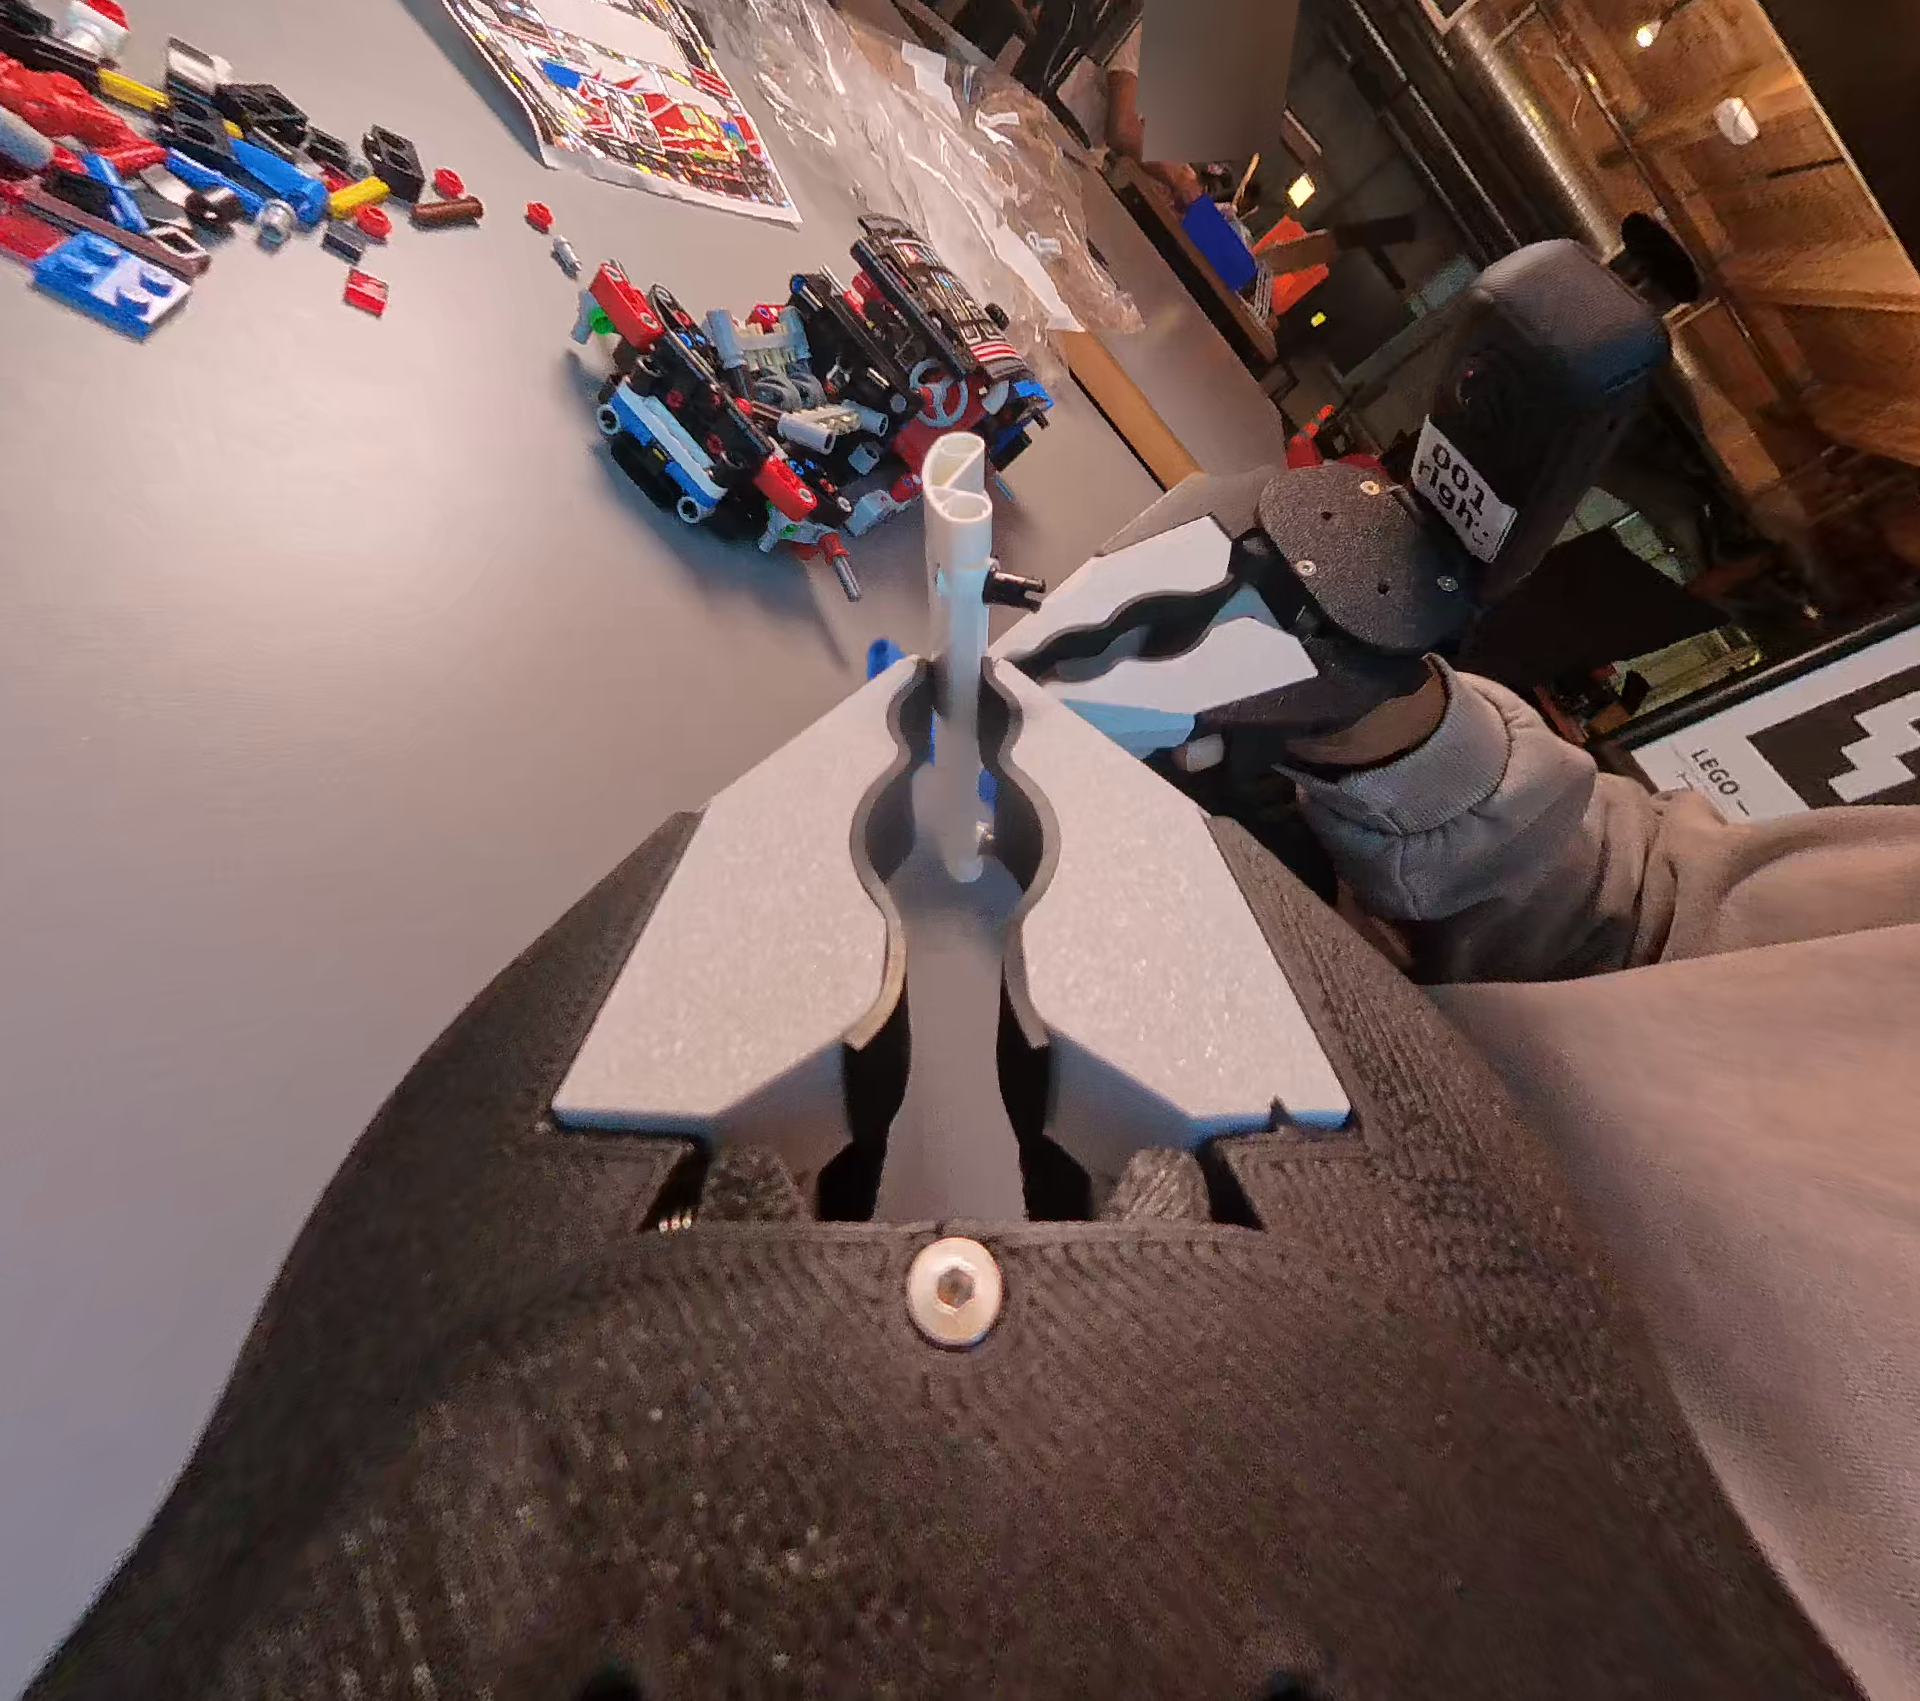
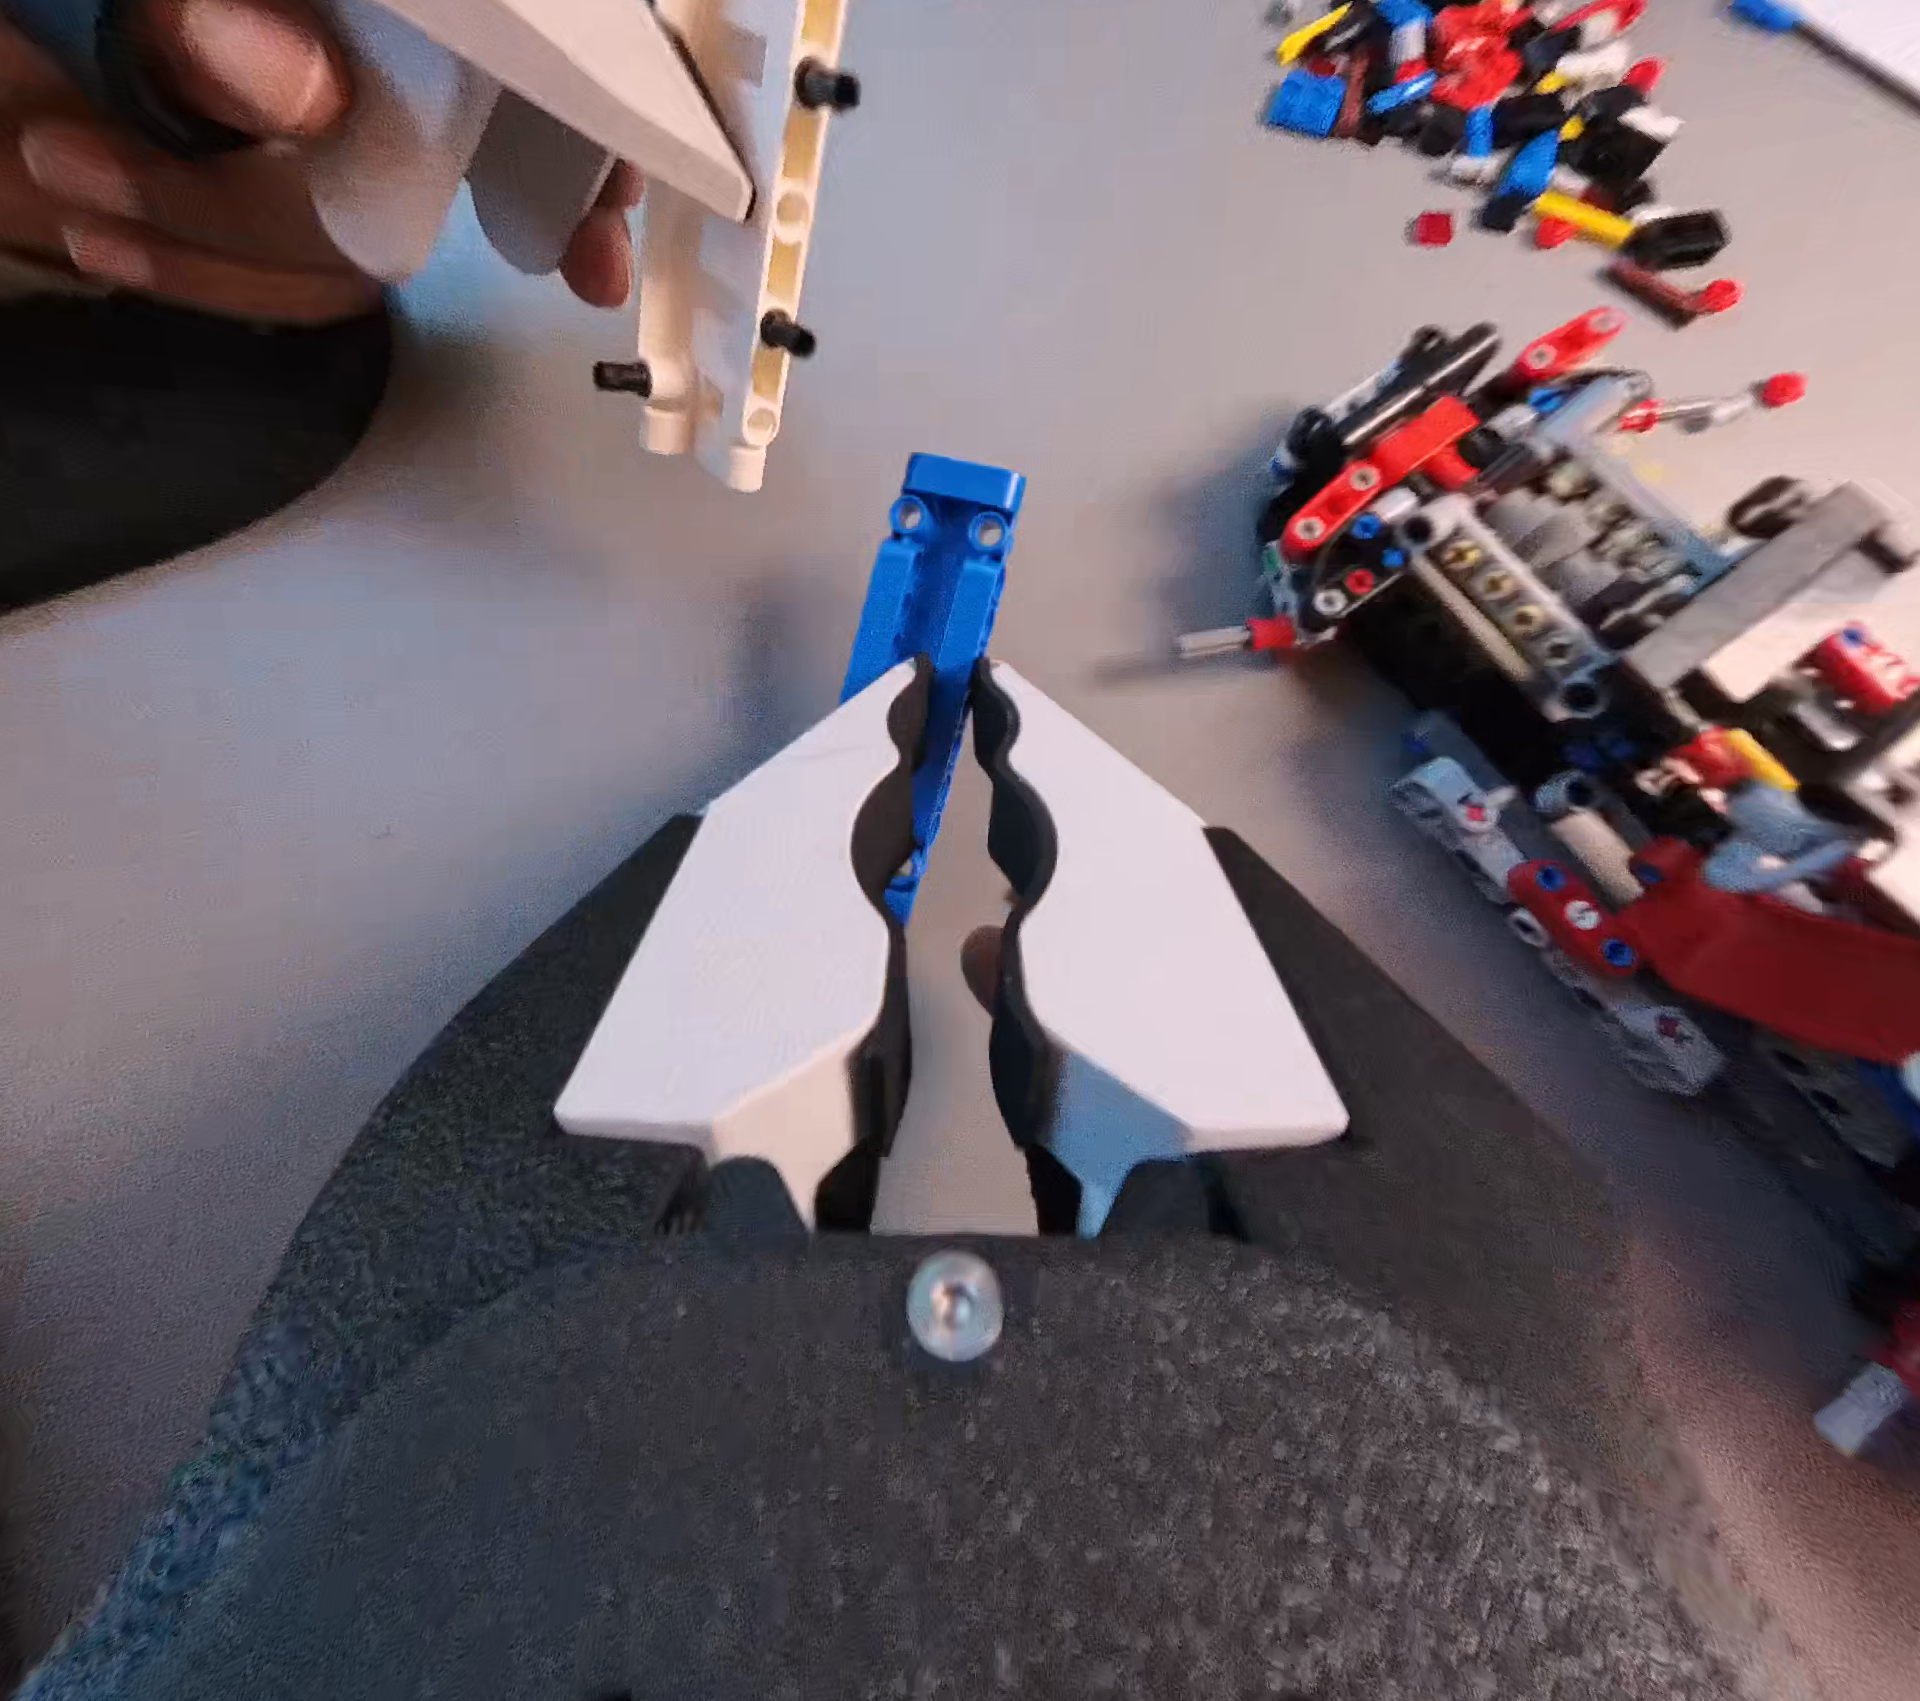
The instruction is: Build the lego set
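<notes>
White beam assembly (image 1: 958,571) with black pins stands clamped in the left tool (image 1: 953,664), at frame centre. Right tool (image 2: 948,675) is clenched on a blue beam piece (image 2: 951,571), just below the white assembly in its view. On the grey table (image 2: 416,716), the half-built vehicle (image 2: 1600,675) sits right, loose bricks (image 2: 1496,82) upper right.

1. Your left gripper (image 1: 954,675) has its jaws closed, pinching a white piece (image 1: 958,550) that sticks out past the tips.
2. Your right gripper (image 2: 951,675) is clamped as well, on a blue piece (image 2: 951,571).
3. Both hover above the table, tips close together, your left hand (image 2: 208,134) wrapped round its handle.
</notes>
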